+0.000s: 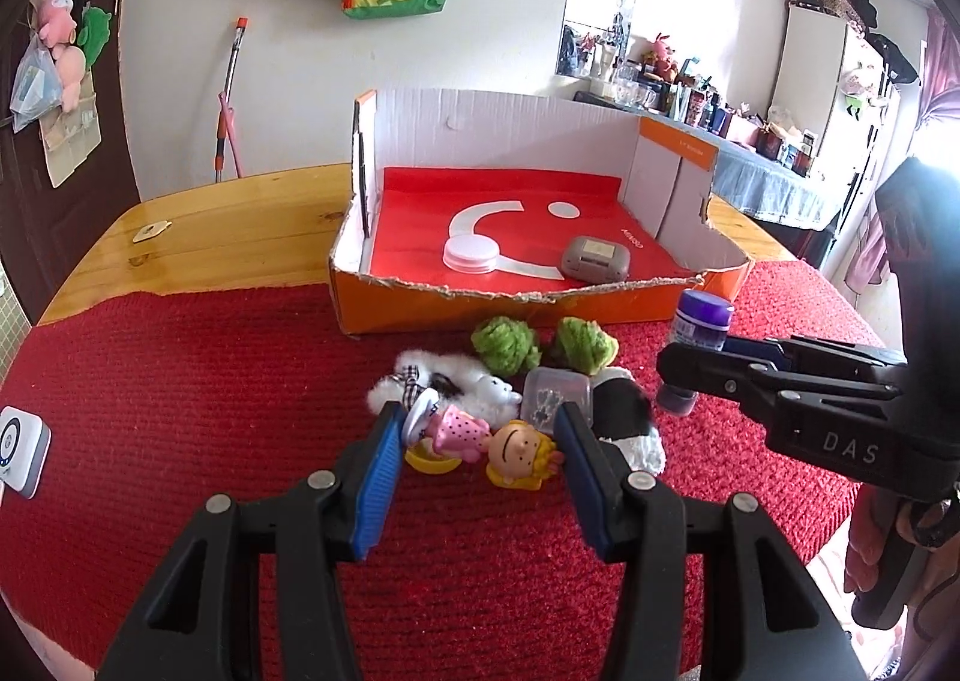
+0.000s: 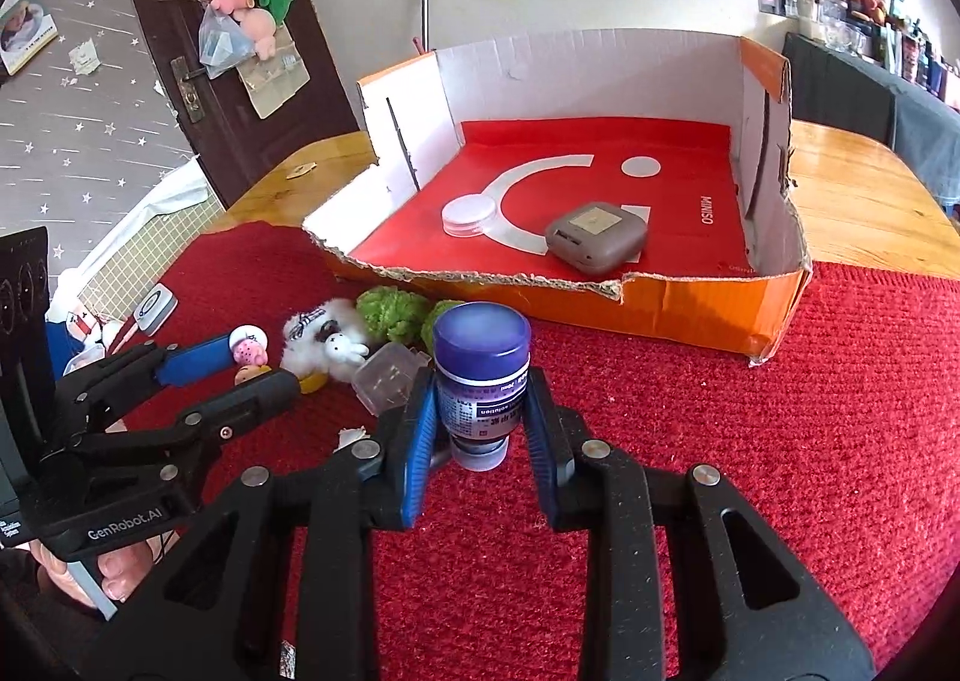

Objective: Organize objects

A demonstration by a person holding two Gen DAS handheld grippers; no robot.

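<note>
Between the right hand-held gripper's [image 2: 480, 411] clamping fingers, a purple-capped bottle [image 2: 482, 375], upright.

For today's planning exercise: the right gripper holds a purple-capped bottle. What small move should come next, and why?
Probably carry the purple-capped bottle forward over the torn front wall of the orange box: the right gripper is shut on it, and the box's red floor has free space.
</note>
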